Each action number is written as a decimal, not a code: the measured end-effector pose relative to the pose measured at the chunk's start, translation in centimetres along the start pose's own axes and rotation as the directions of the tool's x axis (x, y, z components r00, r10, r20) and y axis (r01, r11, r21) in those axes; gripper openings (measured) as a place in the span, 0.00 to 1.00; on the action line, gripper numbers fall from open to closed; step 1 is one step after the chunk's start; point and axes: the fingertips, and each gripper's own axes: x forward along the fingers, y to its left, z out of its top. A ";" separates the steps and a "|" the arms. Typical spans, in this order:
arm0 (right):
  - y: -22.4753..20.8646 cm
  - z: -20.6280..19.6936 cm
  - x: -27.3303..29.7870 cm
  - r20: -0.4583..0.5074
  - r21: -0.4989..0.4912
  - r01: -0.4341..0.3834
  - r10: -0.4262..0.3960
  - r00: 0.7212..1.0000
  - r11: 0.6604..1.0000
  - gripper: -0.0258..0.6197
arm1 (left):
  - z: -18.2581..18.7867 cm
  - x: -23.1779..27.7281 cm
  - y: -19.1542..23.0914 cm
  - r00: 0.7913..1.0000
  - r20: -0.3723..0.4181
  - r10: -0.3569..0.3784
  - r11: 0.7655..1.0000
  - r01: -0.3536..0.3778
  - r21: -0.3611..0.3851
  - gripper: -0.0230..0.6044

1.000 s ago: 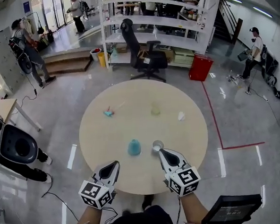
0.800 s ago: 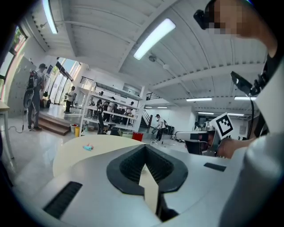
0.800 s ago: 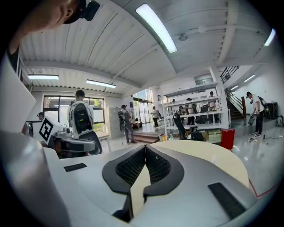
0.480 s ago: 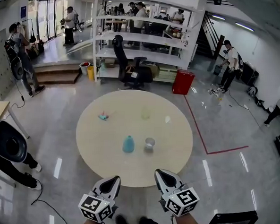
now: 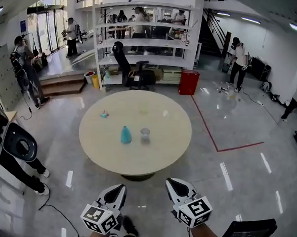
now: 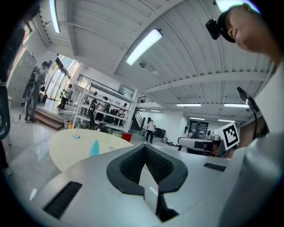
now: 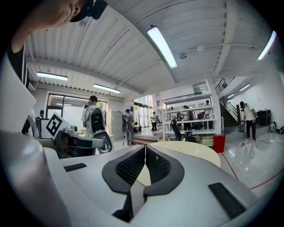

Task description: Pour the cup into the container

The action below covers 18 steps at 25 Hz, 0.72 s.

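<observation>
Head view: both tools hang low in frame, well short of the round table [image 5: 135,171]. Left gripper [image 5: 118,188] at bottom left-centre, right gripper [image 5: 174,183] bottom right-centre, both w/ jaws pressed together, nothing in them. Clear cup [image 5: 145,135] stands upright mid-frame on the tabletop, just right of a teal container [image 5: 126,135], also upright. Both lie straight up-frame from the tools, roughly btwn them. The cup is on the right gripper's side, so that one looks the likelier to reach, tho neither is clearly nearer.

Left gripper view: left gripper [image 6: 144,147] has its tips meeting, empty. Teal container [image 6: 94,148] shows at centre-left on the table [image 6: 66,142], far off. Cup too small to pick out.

Right gripper view: right gripper [image 7: 145,149] closed on nothing. Table [image 7: 195,150] edge sits just past the tips at centre-right; can't make out the cup.
</observation>
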 end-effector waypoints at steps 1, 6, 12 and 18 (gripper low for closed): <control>0.0 -0.4 -2.1 -0.001 0.001 -0.002 0.002 1.000 1.000 0.05 | -0.5 -0.8 -1.5 1.000 0.007 0.017 1.000 -0.017 0.004 0.04; 1.0 -1.5 -10.0 0.030 0.030 -0.009 0.008 1.000 0.999 0.05 | -3.1 -5.0 -7.6 0.999 -0.014 0.033 0.999 -0.033 0.006 0.04; 3.1 -1.1 -16.5 0.030 0.065 -0.021 0.019 0.999 0.998 0.05 | -3.2 -10.2 -14.3 0.997 -0.039 0.069 0.997 -0.068 0.037 0.04; 6.6 -1.5 -20.1 0.040 0.073 -0.024 0.021 0.999 0.997 0.05 | -4.5 -13.7 -16.8 0.997 -0.037 0.064 0.997 -0.062 0.052 0.04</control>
